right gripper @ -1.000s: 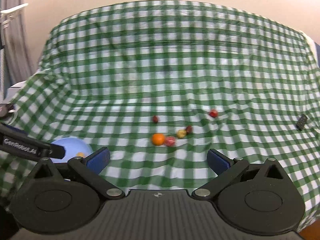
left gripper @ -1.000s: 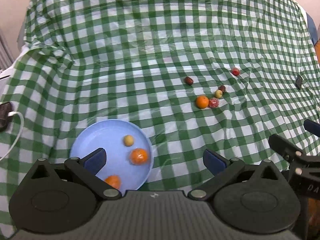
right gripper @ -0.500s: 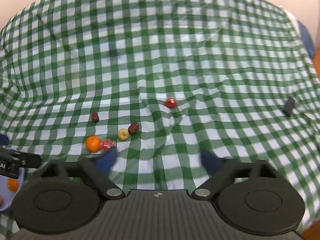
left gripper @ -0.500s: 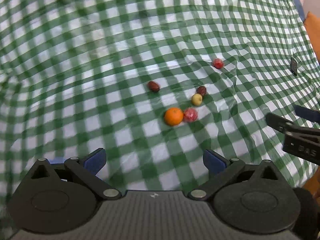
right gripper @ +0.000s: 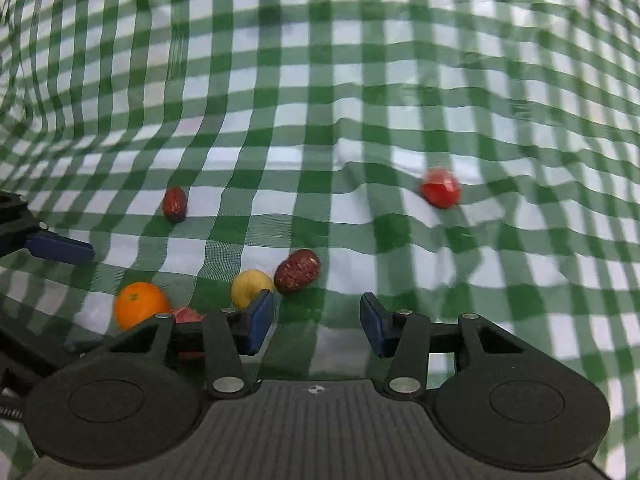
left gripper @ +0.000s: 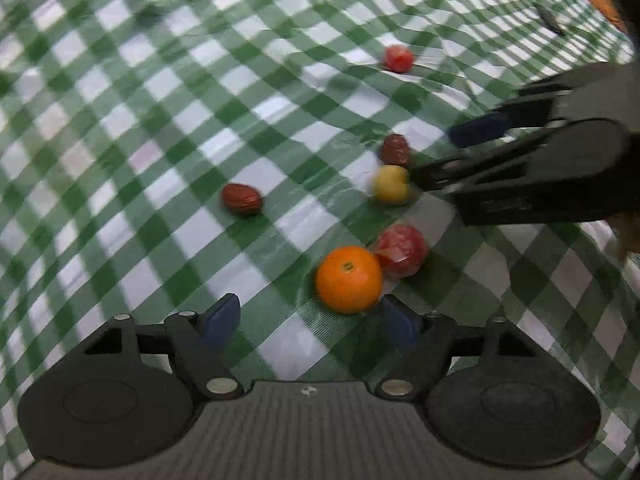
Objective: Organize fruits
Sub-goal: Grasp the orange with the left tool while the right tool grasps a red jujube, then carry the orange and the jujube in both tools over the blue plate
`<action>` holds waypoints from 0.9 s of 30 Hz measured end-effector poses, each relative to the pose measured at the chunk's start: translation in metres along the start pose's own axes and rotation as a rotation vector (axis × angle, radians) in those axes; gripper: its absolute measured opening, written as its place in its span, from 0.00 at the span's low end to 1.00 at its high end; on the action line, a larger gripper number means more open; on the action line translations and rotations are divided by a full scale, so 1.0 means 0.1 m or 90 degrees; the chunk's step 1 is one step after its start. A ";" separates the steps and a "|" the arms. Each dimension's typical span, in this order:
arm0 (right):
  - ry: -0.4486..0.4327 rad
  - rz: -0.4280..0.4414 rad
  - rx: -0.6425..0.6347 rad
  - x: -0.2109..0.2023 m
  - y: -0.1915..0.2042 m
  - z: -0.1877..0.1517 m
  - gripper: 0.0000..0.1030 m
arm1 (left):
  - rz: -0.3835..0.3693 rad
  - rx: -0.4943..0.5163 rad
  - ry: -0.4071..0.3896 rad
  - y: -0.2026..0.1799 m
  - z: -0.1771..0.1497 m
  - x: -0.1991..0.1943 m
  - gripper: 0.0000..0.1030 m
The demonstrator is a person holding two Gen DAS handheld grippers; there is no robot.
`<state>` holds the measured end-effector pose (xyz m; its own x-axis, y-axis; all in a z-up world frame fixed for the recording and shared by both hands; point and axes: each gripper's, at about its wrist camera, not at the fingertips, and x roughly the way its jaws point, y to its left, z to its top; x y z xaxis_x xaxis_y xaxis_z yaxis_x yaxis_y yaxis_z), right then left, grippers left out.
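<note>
Fruit lies loose on the checked cloth [left gripper: 168, 92]. My left tool [left gripper: 308, 316] gapes, orange [left gripper: 349, 279] at its tips. My right tool [right gripper: 318, 316] gapes near the yellow fruit [right gripper: 250, 286].

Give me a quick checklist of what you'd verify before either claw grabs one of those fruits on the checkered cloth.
1. Left gripper open: ok, its jaws stand apart with nothing between them.
2. Right gripper open: ok, also holding nothing.
3. Left gripper lined up on the orange: not ok, the orange sits toward its right finger, not centred.
4. Right gripper lined up on the yellow fruit: not ok, its left finger sits over that fruit, and the dark date touches it.
5. Grippers clear of each other: cannot tell, they are working close together.
6. Blue plate reachable: cannot tell, it is out of both views.
</note>
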<state>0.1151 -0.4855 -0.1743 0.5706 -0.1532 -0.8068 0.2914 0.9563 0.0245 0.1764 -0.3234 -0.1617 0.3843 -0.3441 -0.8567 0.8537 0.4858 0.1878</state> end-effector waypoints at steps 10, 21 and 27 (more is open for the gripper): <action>-0.036 -0.015 -0.047 0.14 0.09 -0.02 0.29 | -0.038 -0.011 -0.044 -0.07 0.08 0.03 0.36; -0.112 -0.070 0.023 -1.27 0.23 -0.38 0.29 | 0.029 -0.170 -0.022 0.17 -0.45 -1.00 0.36; -0.154 -0.012 0.023 -2.11 0.62 -0.55 0.30 | 0.085 -0.207 -0.029 0.19 -0.86 -1.84 0.36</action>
<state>-0.0295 -0.3802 -0.0350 0.7313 -0.2298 -0.6421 0.3279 0.9440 0.0356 0.0919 -0.1815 -0.0421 0.5071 -0.2922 -0.8109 0.6412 0.7565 0.1284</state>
